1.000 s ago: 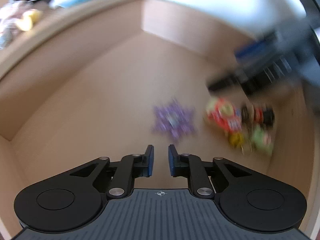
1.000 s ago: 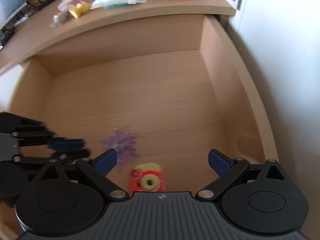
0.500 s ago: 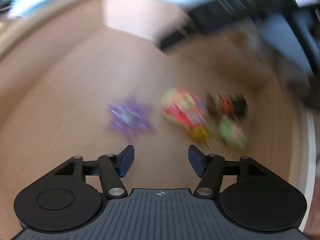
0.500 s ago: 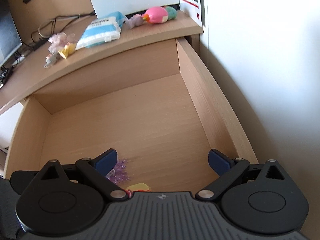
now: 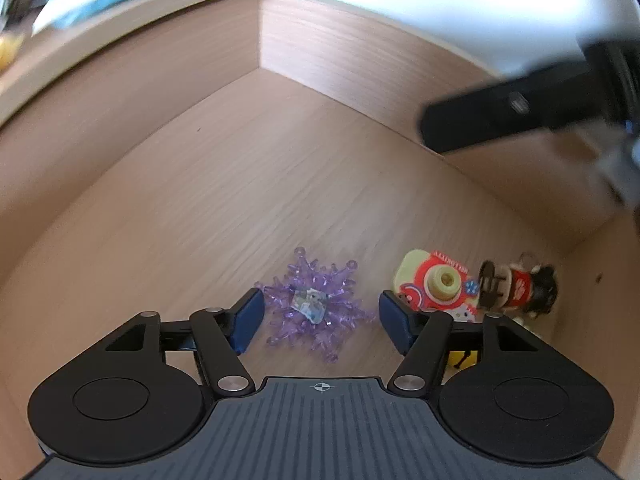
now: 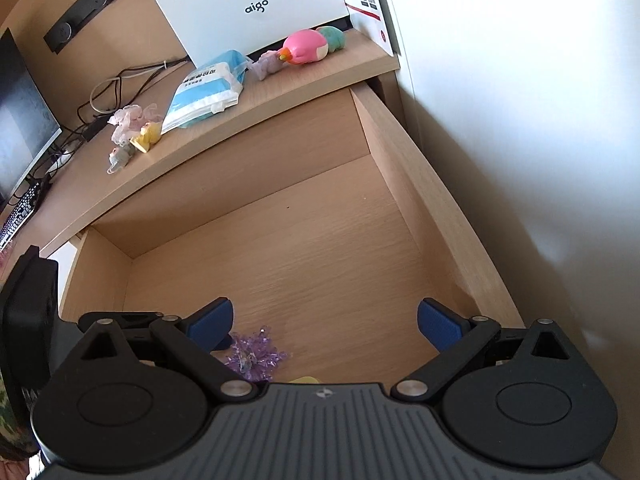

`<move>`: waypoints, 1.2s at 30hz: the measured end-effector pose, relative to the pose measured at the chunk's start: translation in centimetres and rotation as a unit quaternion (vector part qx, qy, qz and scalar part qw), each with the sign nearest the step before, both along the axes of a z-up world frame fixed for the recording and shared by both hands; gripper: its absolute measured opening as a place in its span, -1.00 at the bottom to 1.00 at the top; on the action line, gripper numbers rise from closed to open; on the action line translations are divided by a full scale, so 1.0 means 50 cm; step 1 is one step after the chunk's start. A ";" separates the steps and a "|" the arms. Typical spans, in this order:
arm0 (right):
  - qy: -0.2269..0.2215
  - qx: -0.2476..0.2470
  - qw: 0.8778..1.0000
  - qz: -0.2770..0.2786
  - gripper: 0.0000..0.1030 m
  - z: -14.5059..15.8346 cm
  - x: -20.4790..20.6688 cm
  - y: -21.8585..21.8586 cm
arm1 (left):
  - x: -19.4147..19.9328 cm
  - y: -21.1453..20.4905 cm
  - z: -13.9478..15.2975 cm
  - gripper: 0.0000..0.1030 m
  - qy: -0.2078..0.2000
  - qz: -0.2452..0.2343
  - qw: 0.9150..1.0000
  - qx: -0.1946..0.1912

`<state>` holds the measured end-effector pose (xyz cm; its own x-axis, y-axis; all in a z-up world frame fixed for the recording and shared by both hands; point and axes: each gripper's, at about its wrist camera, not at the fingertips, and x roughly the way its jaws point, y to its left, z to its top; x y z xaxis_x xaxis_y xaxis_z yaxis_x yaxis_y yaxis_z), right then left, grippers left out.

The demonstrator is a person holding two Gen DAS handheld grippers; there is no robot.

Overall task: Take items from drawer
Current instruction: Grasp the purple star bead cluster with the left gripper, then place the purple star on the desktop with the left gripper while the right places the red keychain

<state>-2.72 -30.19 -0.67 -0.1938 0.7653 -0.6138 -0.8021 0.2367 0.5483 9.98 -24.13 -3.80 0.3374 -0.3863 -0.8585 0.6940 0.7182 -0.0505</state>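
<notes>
The wooden drawer (image 5: pixel 340 52) stands pulled out. On its floor lies a purple crystal snowflake (image 5: pixel 316 306), and my left gripper (image 5: pixel 320 316) hangs over it with its jaws opening. The snowflake lies between the blue pads without touching them. Right of it sit a red and yellow toy camera (image 5: pixel 438 286) and a red and black figure (image 5: pixel 516 288). A yellow bit (image 5: pixel 464 358) peeks out under the right finger. My right gripper (image 6: pixel 325 322) is open and holds nothing above the drawer floor, with the snowflake (image 6: pixel 254 354) low at its left finger.
Behind the drawer, the desk top (image 6: pixel 320 80) carries a blue tissue pack (image 6: pixel 208 90), a pink plush (image 6: pixel 306 46), a white box (image 6: pixel 248 4) and small trinkets (image 6: pixel 136 132). A white wall (image 6: pixel 520 120) runs along the drawer's right side.
The left jaws went from nearly shut to wide apart and moved over the snowflake. The right gripper tilted up and drew back, bringing the desk top into its view.
</notes>
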 end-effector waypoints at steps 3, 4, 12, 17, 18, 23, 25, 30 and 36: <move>0.000 -0.010 0.998 -0.069 0.94 -0.001 -0.002 0.000 | -0.012 -0.011 -0.004 0.35 -0.017 -0.003 1.000 0.015; -0.002 -0.012 0.998 -0.068 0.95 -0.001 -0.004 0.002 | -0.015 -0.011 -0.004 0.31 -0.023 -0.004 1.000 0.020; -0.035 -0.079 0.996 -0.022 0.98 0.002 -0.033 0.034 | -0.048 0.051 0.049 0.28 -0.011 -0.006 1.000 -0.008; -0.064 -0.152 0.985 0.053 0.97 -0.011 -0.095 0.072 | -0.059 0.121 0.108 0.28 -0.018 -0.001 0.999 -0.041; -0.067 -0.169 0.981 0.064 0.87 -0.019 -0.108 0.084 | -0.055 0.133 0.116 0.28 -0.020 0.006 0.999 -0.050; -0.127 -0.242 0.955 0.114 -0.01 -0.047 -0.182 0.144 | -0.038 0.225 0.192 0.29 -0.057 0.067 0.991 -0.102; -0.151 -0.239 0.950 0.129 -0.09 -0.033 -0.202 0.152 | -0.007 0.273 0.229 0.29 -0.089 0.109 0.982 -0.122; -0.166 -0.175 0.965 0.106 -0.10 0.059 -0.193 0.153 | 0.129 0.371 0.297 0.29 -0.194 0.238 0.940 -0.148; -0.148 -0.096 0.983 0.049 -0.10 0.167 -0.137 0.143 | 0.301 0.424 0.250 0.30 -0.178 0.312 0.927 -0.114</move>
